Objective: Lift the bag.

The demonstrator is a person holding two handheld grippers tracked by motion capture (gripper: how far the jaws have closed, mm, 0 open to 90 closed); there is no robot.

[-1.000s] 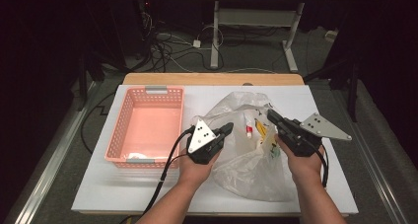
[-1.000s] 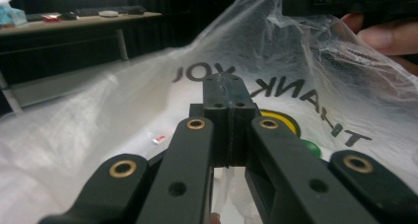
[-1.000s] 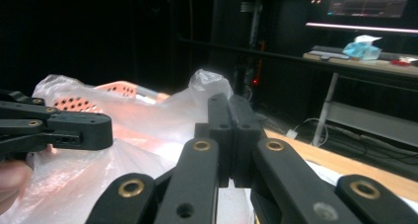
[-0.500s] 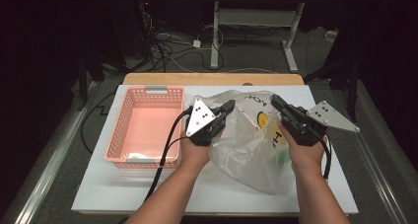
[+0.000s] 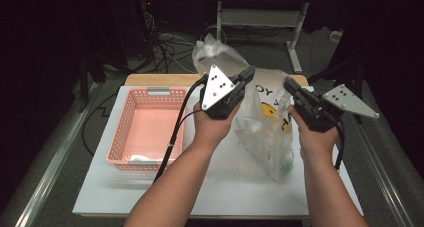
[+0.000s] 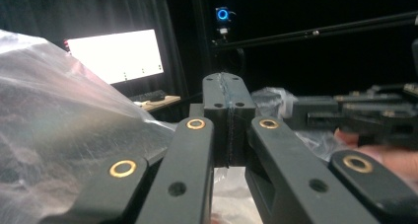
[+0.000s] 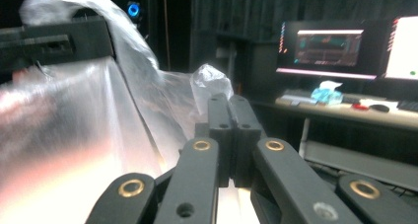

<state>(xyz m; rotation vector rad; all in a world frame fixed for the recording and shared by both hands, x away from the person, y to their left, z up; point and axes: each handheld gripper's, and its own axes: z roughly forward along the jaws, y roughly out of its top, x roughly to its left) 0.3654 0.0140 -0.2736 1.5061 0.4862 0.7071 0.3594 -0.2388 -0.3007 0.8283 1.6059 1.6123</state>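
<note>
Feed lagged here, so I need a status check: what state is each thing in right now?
Left gripper: shut on the plastic bag's edge.
Right gripper: shut on the bag's other edge.
Clear plastic bag: held up, bottom hanging by the table, contents inside.
Pink basket: upright on the white table, small pale item inside.

The high view is lit from above on the white table (image 5: 235, 187), which reads bright while everything beyond its edges, from nine o'clock round through twelve to three, sinks to near black; soft shadow lies under the forearms toward six o'clock; the picture is soft and grainy. In the left gripper view a monitor (image 6: 117, 55) at ten o'clock is blown out to plain white; glare streaks the plastic bag (image 6: 59, 125); the near jaws are blurred. In the right gripper view the bag (image 7: 74, 135) at nine o'clock is smeared and overexposed; the screens (image 7: 328, 49) at two o'clock glow.
</note>
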